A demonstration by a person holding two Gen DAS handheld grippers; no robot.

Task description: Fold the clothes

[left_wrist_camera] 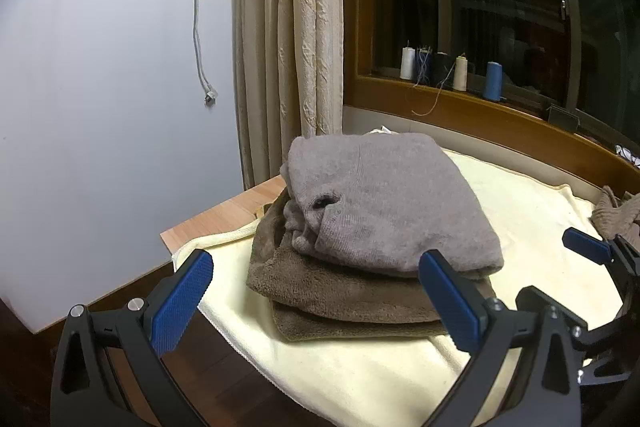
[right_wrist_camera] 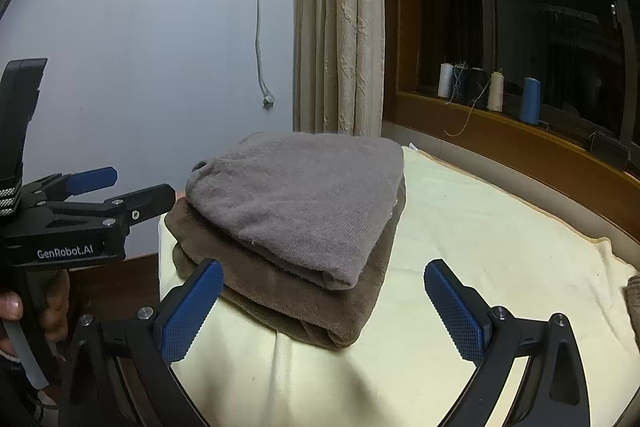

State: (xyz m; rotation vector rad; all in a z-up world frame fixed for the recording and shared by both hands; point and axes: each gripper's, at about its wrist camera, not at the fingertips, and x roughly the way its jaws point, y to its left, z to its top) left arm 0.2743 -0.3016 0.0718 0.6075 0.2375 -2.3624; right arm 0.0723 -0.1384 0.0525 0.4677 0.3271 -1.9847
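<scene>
A folded grey knit sweater (left_wrist_camera: 384, 203) lies on top of a folded brown fleece garment (left_wrist_camera: 336, 291), stacked on a cream blanket (left_wrist_camera: 360, 371). The stack also shows in the right wrist view, the sweater (right_wrist_camera: 296, 199) above the brown garment (right_wrist_camera: 288, 291). My left gripper (left_wrist_camera: 316, 299) is open and empty just in front of the stack. My right gripper (right_wrist_camera: 324, 307) is open and empty in front of the stack's near corner. The left gripper (right_wrist_camera: 120, 187) also shows at the left of the right wrist view.
A crumpled beige garment (left_wrist_camera: 616, 215) lies at the blanket's right edge. Thread spools (left_wrist_camera: 452, 71) stand on the wooden window sill behind. A beige curtain (left_wrist_camera: 292, 27) and a hanging grey cable (left_wrist_camera: 200, 27) are against the wall. A wooden table edge (left_wrist_camera: 212, 223) shows at left.
</scene>
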